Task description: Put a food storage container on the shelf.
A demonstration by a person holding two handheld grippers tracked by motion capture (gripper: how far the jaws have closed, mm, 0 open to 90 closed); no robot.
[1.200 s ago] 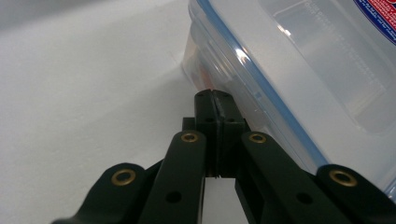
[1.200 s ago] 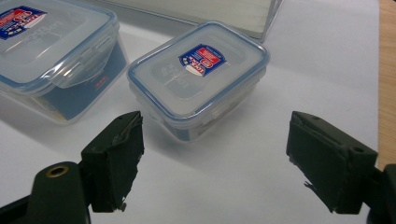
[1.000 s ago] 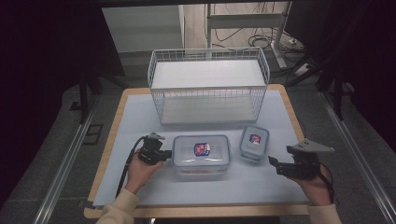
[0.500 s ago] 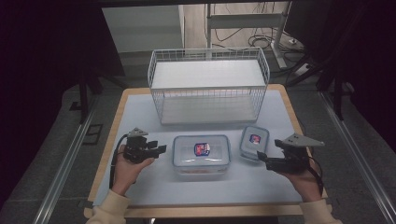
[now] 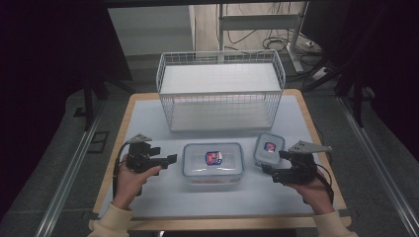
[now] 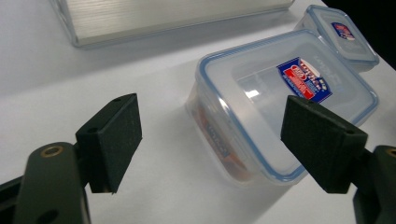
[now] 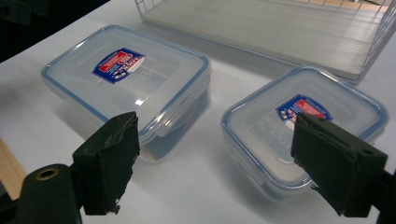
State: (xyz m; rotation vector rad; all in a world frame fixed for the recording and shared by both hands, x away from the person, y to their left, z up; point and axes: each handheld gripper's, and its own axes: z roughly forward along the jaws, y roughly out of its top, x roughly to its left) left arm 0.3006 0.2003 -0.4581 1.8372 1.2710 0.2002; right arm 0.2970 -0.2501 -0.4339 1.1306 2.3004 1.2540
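Between the left gripper (image 6: pixel 210 140) jaws, spread wide, nothing is held; past them lies the big box (image 6: pixel 285 102), clear with blue-rimmed lid and a red-blue label, tilted across the left gripper view. One jaw overlaps the box's near corner in that view; contact cannot be told. Right gripper (image 7: pixel 229 163) jaws also spread wide, empty, with the small box (image 7: pixel 303 121) just ahead by one jaw and the big box (image 7: pixel 126 79) off toward the other. High view: left gripper (image 5: pixel 170 159) held in left hand (image 5: pixel 129 180), just left of big box (image 5: pixel 213 160), jaws pointing at it. Right gripper (image 5: pixel 267 168) in right hand (image 5: pixel 311 190), below and just right of small box (image 5: pixel 269 148), jaws pointing left toward the gap between boxes. Boxes sit side by side, near but apart, lids on, at the middle-front of the white bench (image 5: pixel 148 123). White wire basket (image 5: pixel 221 91) stands behind them at the bench's far side, well apart from both grippers. Cables (image 5: pixel 117 168) trail from each gripper.
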